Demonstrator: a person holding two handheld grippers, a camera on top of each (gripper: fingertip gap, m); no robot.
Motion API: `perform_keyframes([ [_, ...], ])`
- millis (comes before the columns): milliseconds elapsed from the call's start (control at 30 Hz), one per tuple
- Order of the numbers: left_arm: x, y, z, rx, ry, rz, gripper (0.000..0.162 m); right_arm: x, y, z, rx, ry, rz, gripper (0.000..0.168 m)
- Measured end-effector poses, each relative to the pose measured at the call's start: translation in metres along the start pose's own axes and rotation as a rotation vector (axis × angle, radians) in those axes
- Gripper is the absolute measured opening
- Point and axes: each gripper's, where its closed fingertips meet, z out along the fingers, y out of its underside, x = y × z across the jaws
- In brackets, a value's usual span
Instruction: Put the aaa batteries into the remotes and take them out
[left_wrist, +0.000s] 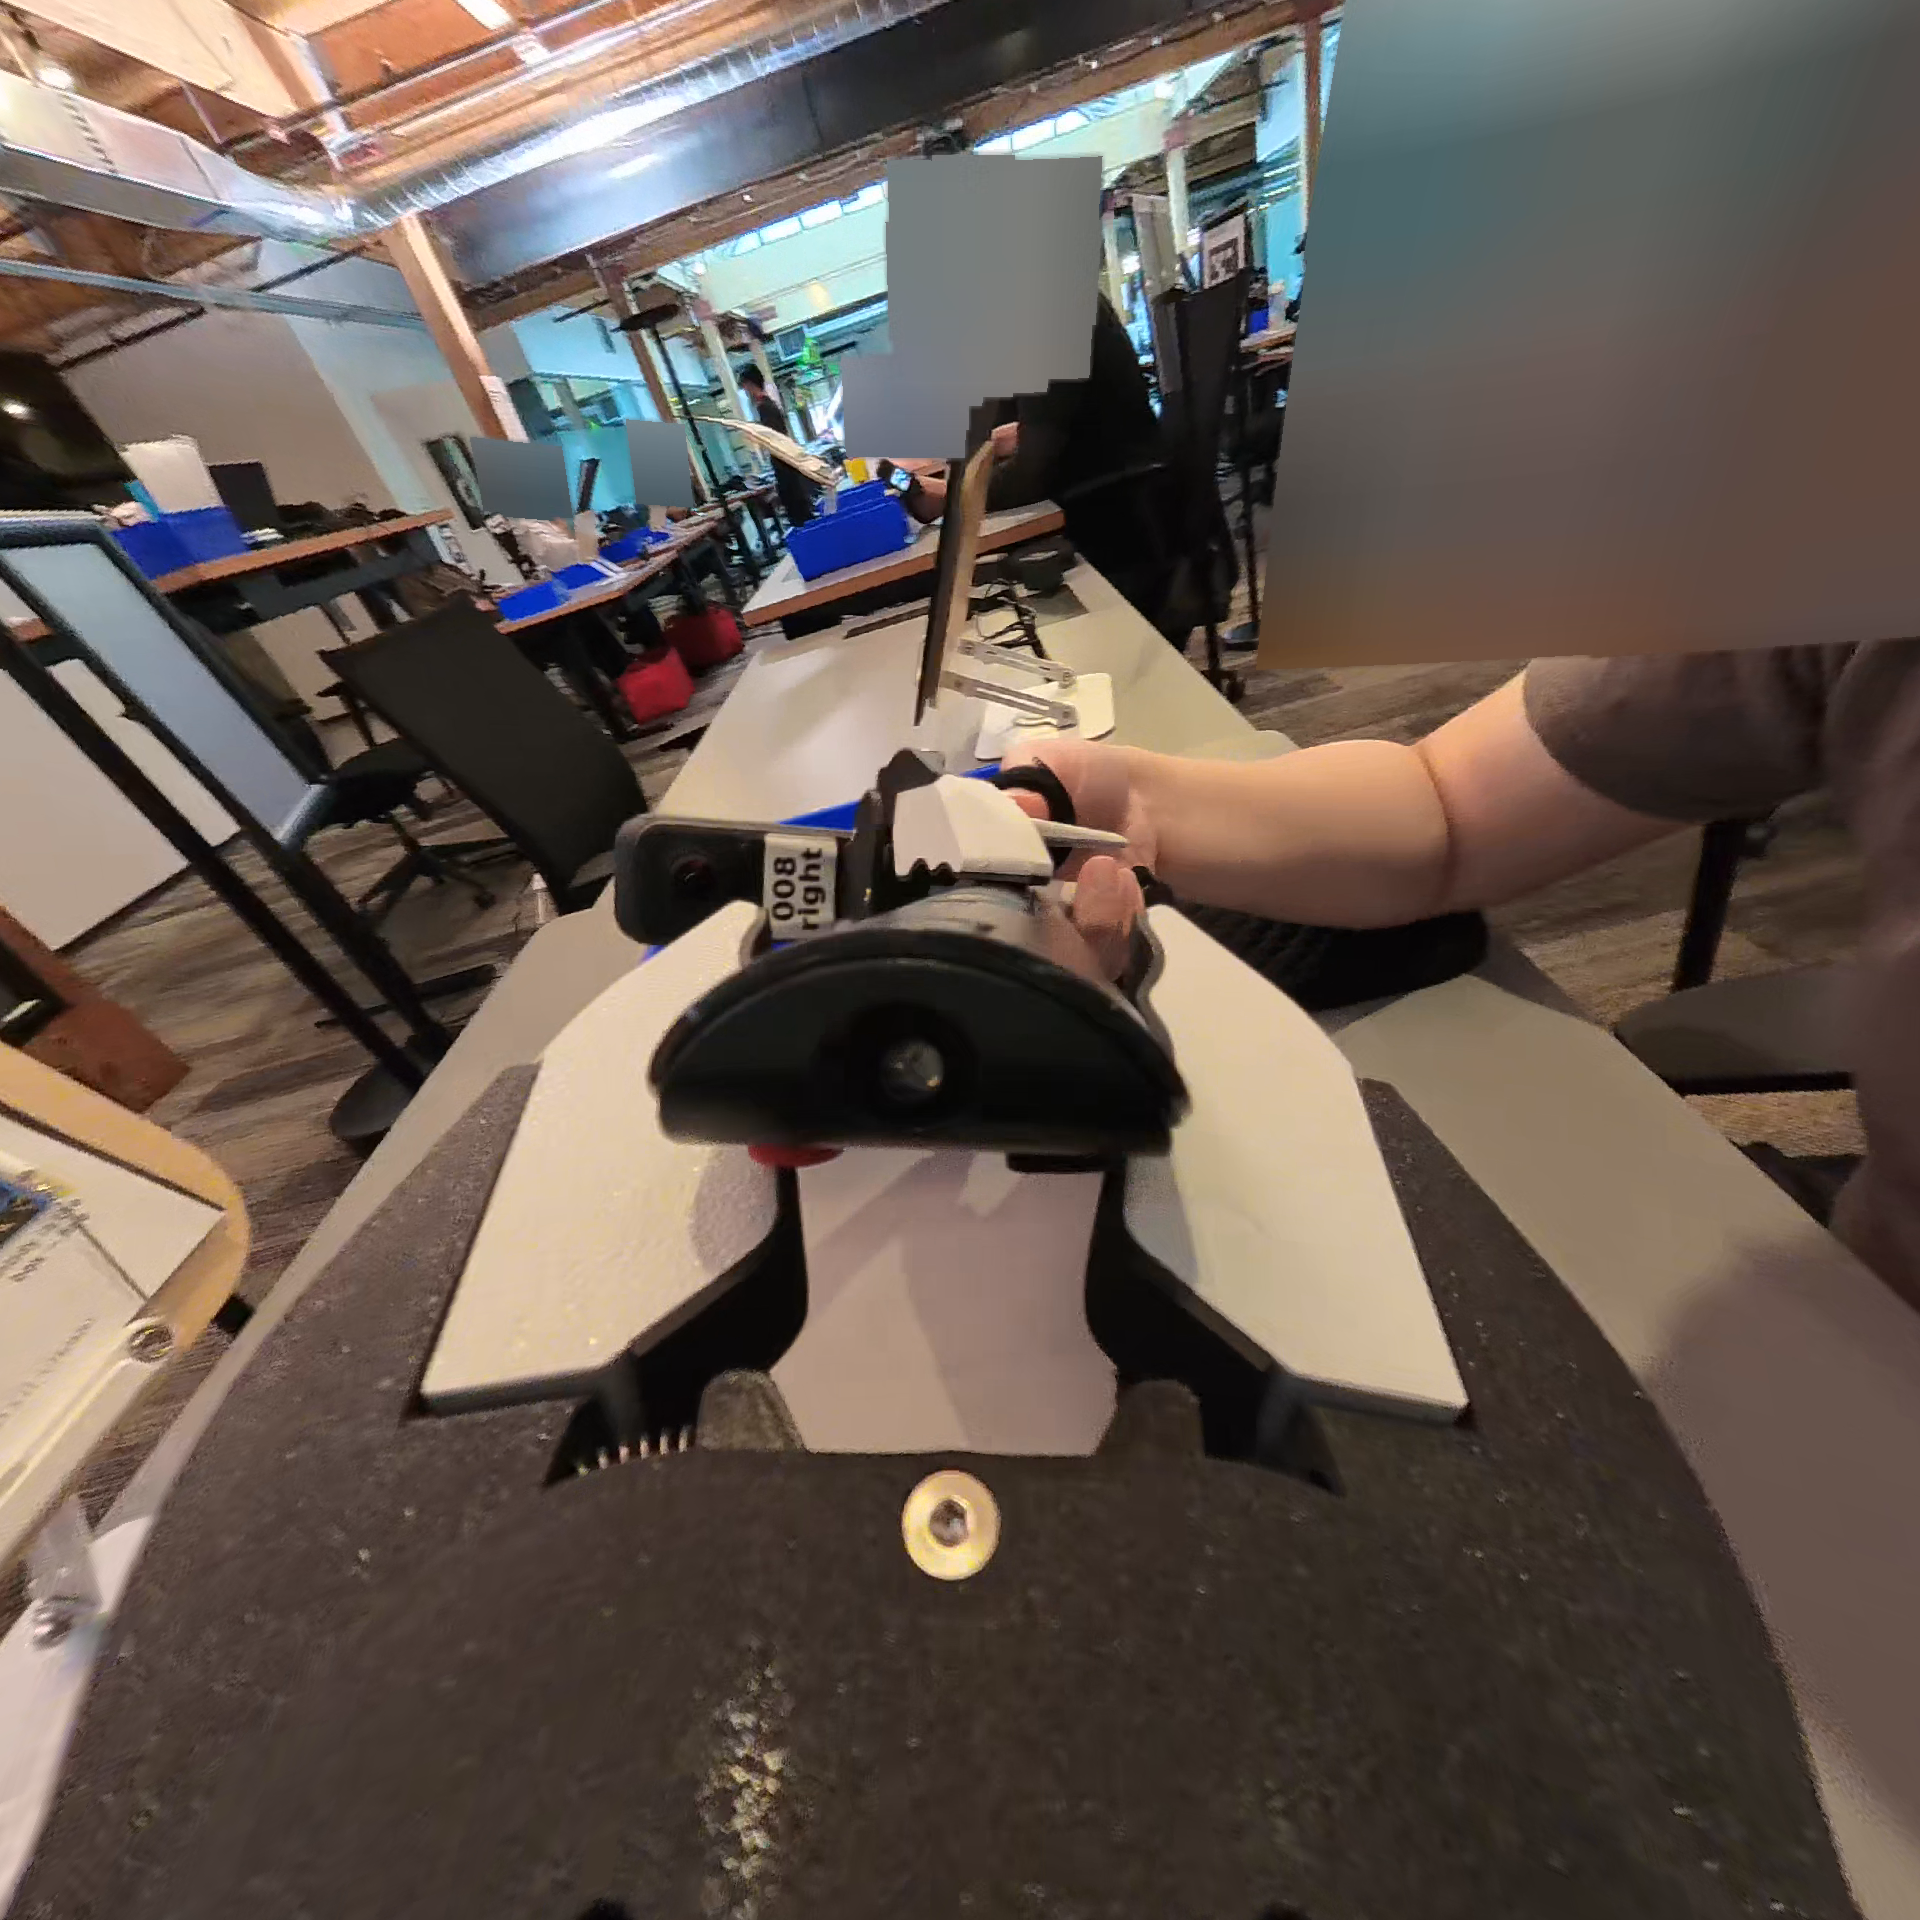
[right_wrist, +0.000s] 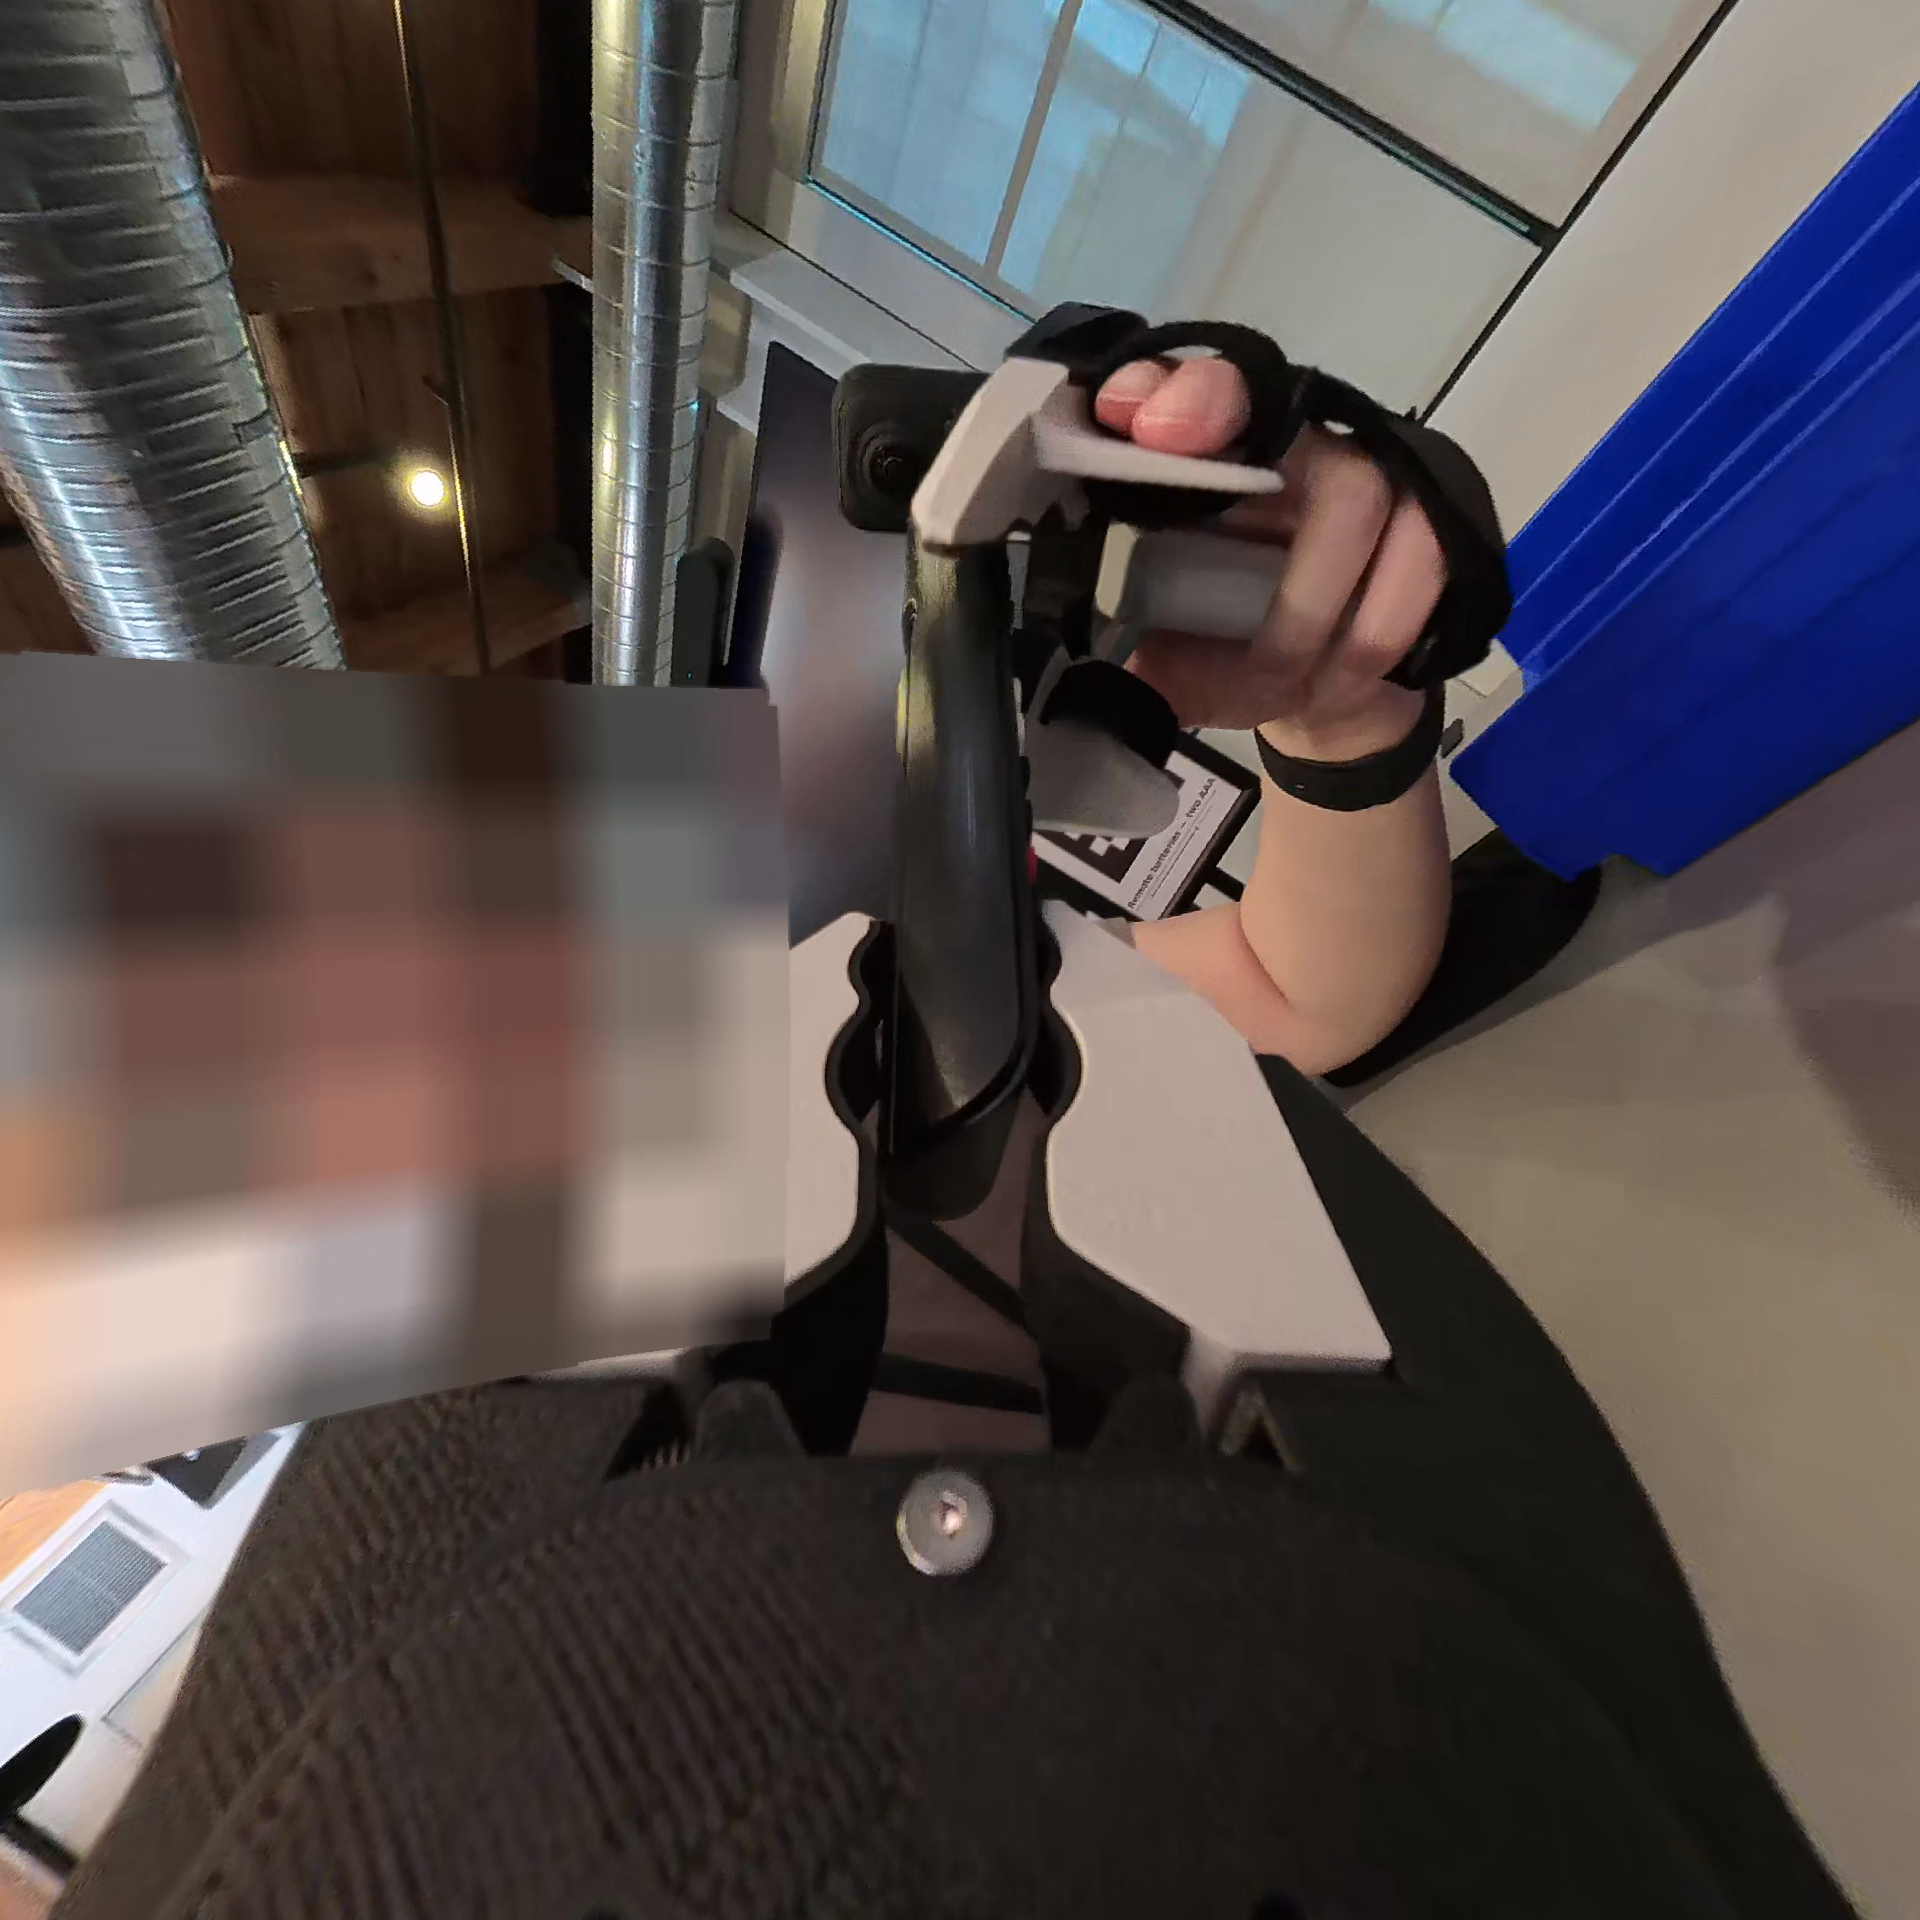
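- While a black office chair (left_wrist: 488, 717) is standing at the left of the left wrist view, the left gripper (left_wrist: 951, 935) is pointing at the frame's centre with its white fingers spread wide. The black remote (left_wrist: 914, 1039) is covering their tips, so I cannot tell whether they are pinching it.
- Right of centre there, the right hand (left_wrist: 1101, 821) is holding its gripper over the grey table (left_wrist: 831, 707).
- In the right wrist view, a silver duct (right_wrist: 125, 312) is running down the upper left. At centre the right gripper (right_wrist: 956, 956) is clamping the remote's (right_wrist: 951, 831) narrow edges. At upper right the left hand (right_wrist: 1320, 582) is holding its gripper before a blue bin (right_wrist: 1714, 520).
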Motion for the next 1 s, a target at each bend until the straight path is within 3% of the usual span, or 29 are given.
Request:
perform_keyframes([
  [233,0.009,0.01,0.006,-0.033,0.066,-0.021,0.061,0.002,0.003,-0.002,-0.019,0.015,0.01,0.025],
  [1000,0.002,-0.007,0.013,0.178,0.073,-0.177,0.062,-0.006,-0.003,-0.004,0.033,-0.006,0.014,0.029],
])
